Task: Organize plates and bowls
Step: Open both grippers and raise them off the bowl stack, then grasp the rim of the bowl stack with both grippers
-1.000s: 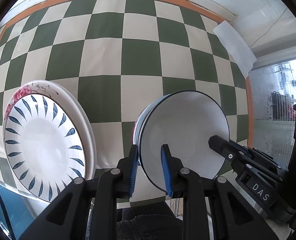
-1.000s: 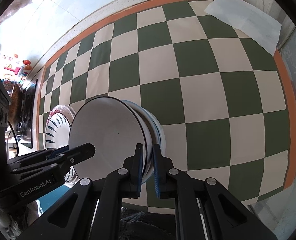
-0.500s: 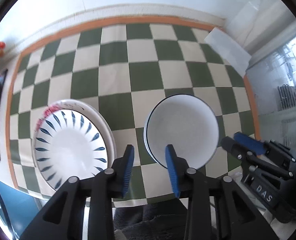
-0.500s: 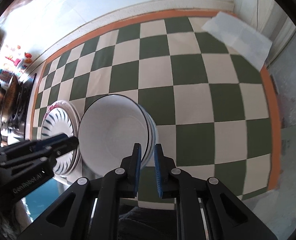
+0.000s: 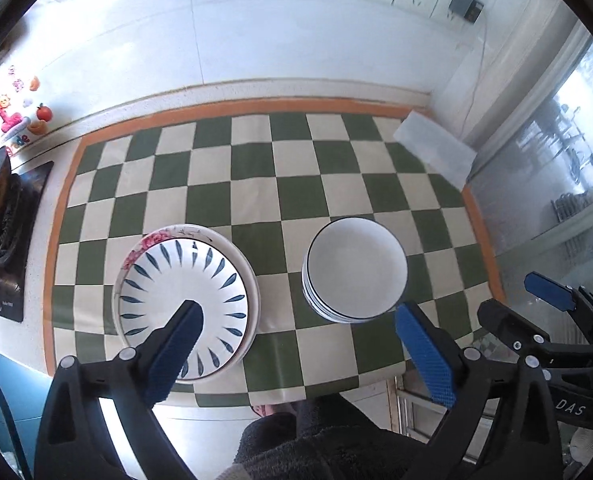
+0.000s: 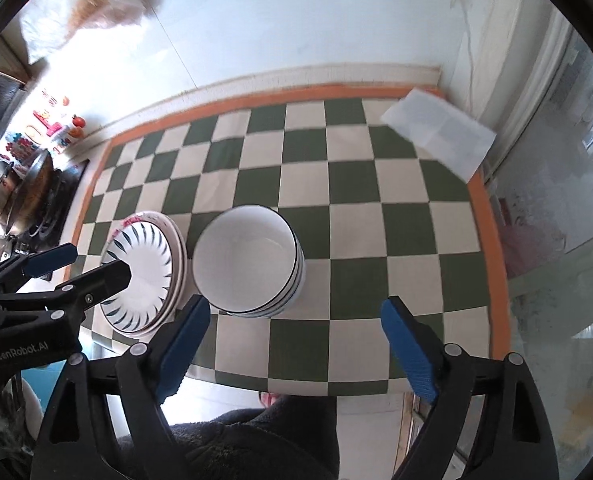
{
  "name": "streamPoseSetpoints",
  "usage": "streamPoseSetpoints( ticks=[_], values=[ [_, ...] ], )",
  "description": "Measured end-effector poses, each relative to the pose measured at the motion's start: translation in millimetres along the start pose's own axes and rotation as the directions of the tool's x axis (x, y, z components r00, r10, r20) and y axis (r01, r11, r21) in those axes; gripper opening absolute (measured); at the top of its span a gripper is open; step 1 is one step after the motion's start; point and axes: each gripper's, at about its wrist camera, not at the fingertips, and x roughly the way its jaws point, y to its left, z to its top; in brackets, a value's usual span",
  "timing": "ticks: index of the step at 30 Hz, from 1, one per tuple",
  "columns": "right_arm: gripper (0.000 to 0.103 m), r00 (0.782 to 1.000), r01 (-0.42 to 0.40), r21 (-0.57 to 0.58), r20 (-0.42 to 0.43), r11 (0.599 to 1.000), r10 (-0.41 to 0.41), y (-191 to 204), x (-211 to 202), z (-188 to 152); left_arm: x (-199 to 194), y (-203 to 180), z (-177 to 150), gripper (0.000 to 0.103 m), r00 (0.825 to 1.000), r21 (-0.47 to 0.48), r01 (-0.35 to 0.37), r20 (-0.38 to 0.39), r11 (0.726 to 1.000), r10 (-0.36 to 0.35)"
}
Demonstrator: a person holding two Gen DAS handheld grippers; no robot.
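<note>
From the left wrist, the left gripper hangs above the counter with its blue pads wide apart and still spreading, nothing between them. Below lies a checked green-and-cream mat with an orange border. On it sit two piles: a stack of plates to the left, the top one white with dark blue leaf marks, a larger pink-flowered one under it; and a stack of bowls to the right, white with thin dark rims. How many bowls are nested cannot be told exactly. The right gripper shows at the right edge. A folded white cloth lies at the mat's far right corner, a stove to the left.

From the right wrist, the right gripper is likewise spread and widening, empty. The bowls stand just beside the plates, near the mat's front edge. The left gripper partly covers the plates. The cloth lies well apart.
</note>
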Motion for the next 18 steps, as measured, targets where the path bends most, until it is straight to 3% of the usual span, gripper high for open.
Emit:
streamPoseSetpoints(
  ticks=[8, 18],
  values=[
    [0.095, 0.996, -0.023, 0.022, 0.081, 0.999, 0.021, 8.9, -50.0, -18.4, -40.5, 4.1, -15.5, 0.099, 0.998, -0.022, 0.02, 0.063, 1.0, -0.019],
    [0.096, 0.997, -0.051, 0.048, 0.053, 0.998, 0.049, 1.9, -35.5, -20.4, -12.5, 4.7, -17.8, 0.099, 0.996, -0.059, 0.085, -0.007, 0.995, -0.085]
  ],
)
